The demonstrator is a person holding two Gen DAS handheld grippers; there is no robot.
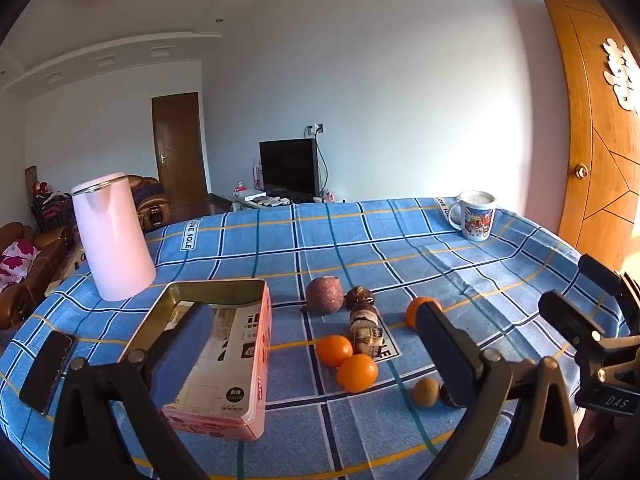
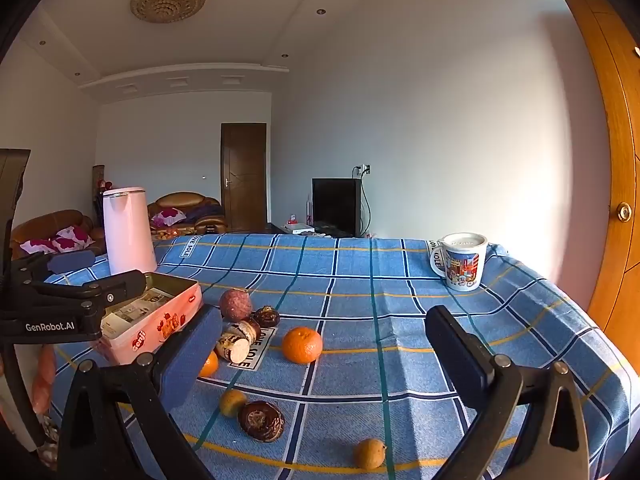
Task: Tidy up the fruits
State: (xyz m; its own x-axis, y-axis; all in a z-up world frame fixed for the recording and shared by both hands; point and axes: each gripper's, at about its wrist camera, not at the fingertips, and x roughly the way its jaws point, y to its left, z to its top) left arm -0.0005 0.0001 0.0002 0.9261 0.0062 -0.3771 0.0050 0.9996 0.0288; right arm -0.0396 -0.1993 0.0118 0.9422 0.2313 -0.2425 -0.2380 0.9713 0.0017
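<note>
**Over the worktop, fingers wide, fruit loose**

Across the checked cloth I see open room on the right, bare up to the mug near the far right edge. On the left the tin and kettle crowd that side; a phone lies at the left edge.

My left gripper and right gripper both hover with fingers spread, gripping nothing.

Fruit sits mid-worktop beside the tin. I count three oranges, one round reddish fruit, two small brown fruits and several dark pieces I cannot identify.
</note>
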